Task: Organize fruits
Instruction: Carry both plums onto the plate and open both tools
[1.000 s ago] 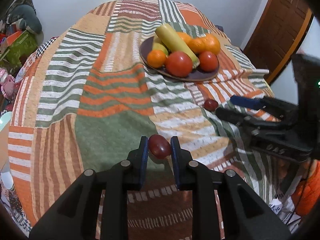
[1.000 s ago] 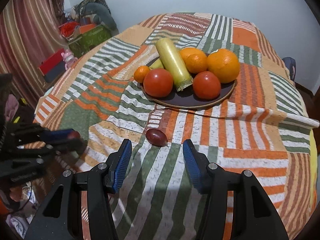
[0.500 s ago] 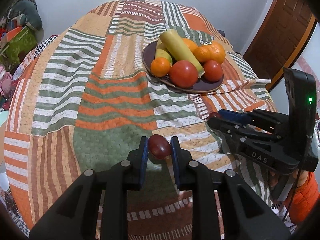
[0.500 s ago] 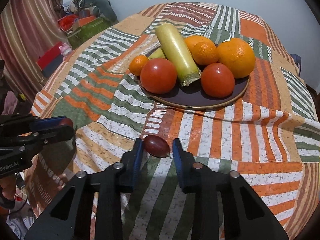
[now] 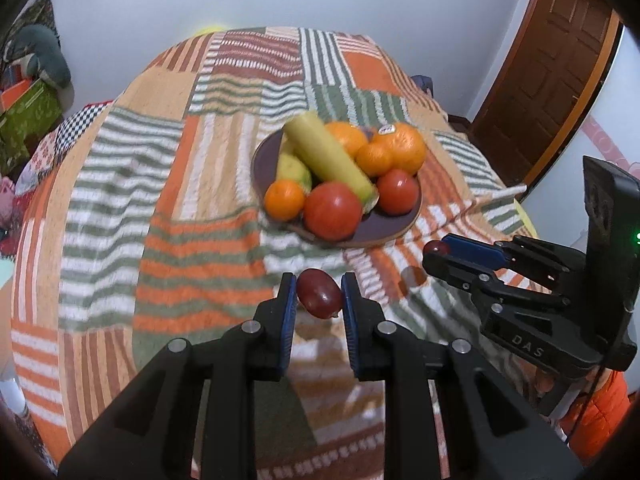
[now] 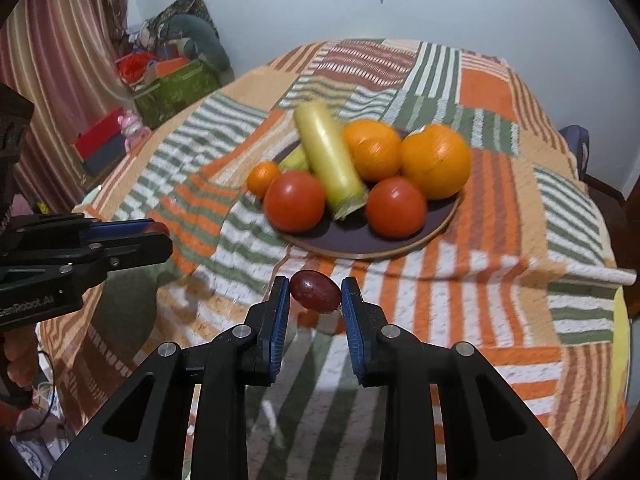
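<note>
A dark brown plate point(image 5: 384, 229) point(image 6: 440, 224) on the striped cloth holds tomatoes, oranges and a long pale yellow-green vegetable. My left gripper point(image 5: 318, 294) is shut on a small dark red plum point(image 5: 319, 293), lifted off the cloth in front of the plate. My right gripper point(image 6: 314, 290) is shut on a second dark red plum point(image 6: 315, 291), also raised just short of the plate's near rim. In the left wrist view the right gripper point(image 5: 434, 252) shows at the right with its plum point(image 5: 435, 247) at the tips. The left gripper point(image 6: 160, 236) appears at the left of the right wrist view.
The table is draped in a patchwork striped cloth point(image 5: 192, 216). A wooden door point(image 5: 552, 64) stands at the far right. Bags, boxes and toys point(image 6: 168, 80) pile up by the curtain point(image 6: 52, 80) at the left. A chair back point(image 6: 576, 144) shows past the table's right edge.
My right gripper moved up to the plum on the cloth, shut on it and lifted it. My left gripper rose with its plum and moved toward the plate.
</note>
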### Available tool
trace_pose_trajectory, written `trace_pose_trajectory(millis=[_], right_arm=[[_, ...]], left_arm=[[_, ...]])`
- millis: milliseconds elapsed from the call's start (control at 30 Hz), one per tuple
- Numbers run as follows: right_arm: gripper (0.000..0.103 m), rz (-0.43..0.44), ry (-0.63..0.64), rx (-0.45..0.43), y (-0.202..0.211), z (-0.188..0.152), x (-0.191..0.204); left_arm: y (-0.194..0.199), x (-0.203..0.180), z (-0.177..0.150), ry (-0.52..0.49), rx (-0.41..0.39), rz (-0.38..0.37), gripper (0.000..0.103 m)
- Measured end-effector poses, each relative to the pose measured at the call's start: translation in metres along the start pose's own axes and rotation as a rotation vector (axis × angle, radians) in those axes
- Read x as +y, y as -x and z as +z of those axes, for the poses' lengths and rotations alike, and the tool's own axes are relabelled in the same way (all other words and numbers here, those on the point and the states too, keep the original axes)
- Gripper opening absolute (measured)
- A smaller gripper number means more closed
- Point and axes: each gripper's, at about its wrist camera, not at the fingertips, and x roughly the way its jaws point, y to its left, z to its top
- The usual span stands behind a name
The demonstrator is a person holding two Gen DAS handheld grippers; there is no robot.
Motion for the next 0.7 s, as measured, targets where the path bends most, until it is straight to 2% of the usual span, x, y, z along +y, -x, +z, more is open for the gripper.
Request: trace_pose_trajectory(millis=[333,700], right_arm=[[0.024,0.005,0.009,-0.042,-0.012,0.025,-0.004],[0.025,0.026,0.046,0.020,-0.043,0.027,0.003]], left_arm=[[-0.022,-0.004,0.036,-0.021,-0.030,-0.004,0.022],[-0.060,0.003,0.066,-0.031,-0.020,0.009,0.022]])
